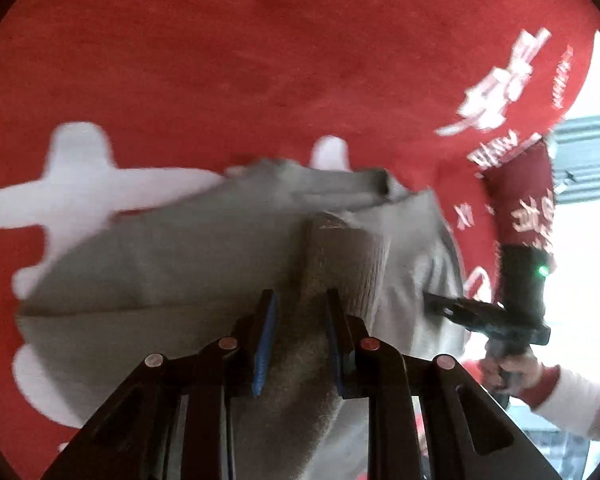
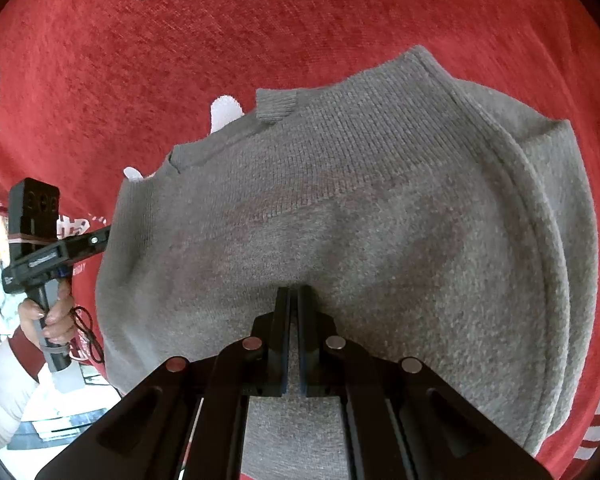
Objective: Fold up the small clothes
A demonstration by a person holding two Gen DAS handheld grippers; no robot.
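A small grey knit sweater (image 2: 360, 208) lies on a red cloth with white lettering (image 2: 100, 60). My right gripper (image 2: 294, 292) is shut on the sweater's near edge. In the left wrist view the same sweater (image 1: 160, 264) is partly folded, and a ribbed cuff or sleeve (image 1: 340, 264) runs between the fingers of my left gripper (image 1: 300, 296), which stand apart around it. The right gripper (image 1: 440, 304) shows at the sweater's right edge there, and the left gripper (image 2: 96, 240) shows at the left edge in the right wrist view.
The red cloth (image 1: 260, 60) covers the whole table. Its edge hangs off on the side where the person's hands (image 1: 508, 368) hold the grippers. A bright floor and grey slats (image 1: 588, 152) lie beyond that edge.
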